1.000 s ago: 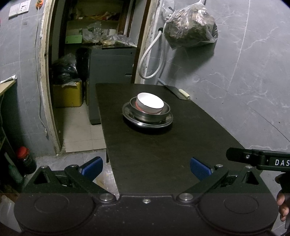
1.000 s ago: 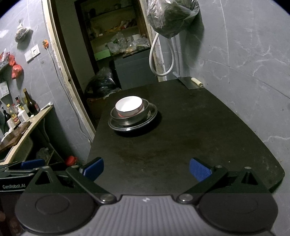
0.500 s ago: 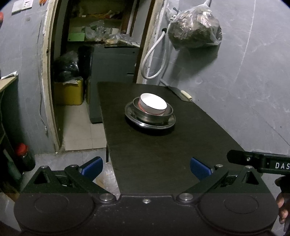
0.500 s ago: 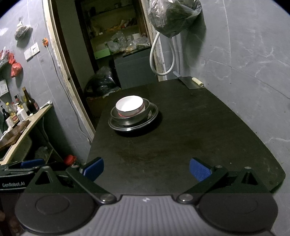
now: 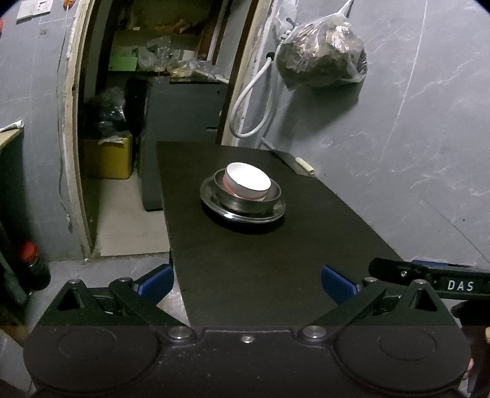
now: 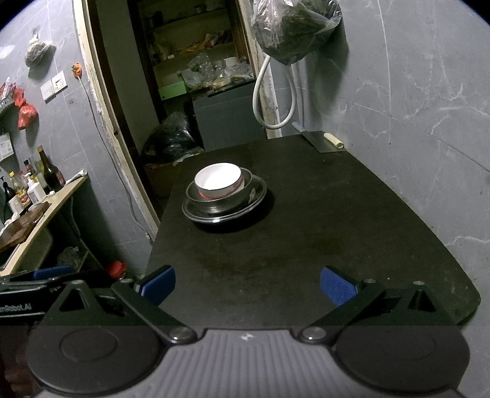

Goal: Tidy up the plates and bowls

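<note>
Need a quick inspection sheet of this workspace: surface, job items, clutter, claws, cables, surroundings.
Surface: black tabletop, dull smudges near the front.
Job's things: white ceramic bowl nested in a steel bowl on a round steel plate.
Clutter: cleaver with pale handle at the far right corner.
Claws: left claw and right claw both open, empty, short of the stack.
Cables: white hose loop on the wall; thin cord from the socket.
Surroundings: hanging plastic bag, doorway to cluttered shelves, bottles on a side counter.

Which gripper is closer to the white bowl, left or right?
Hard to call; roughly equal. The left gripper and right gripper both hang open at the table's near end, well short of the white bowl, touching nothing.
</note>
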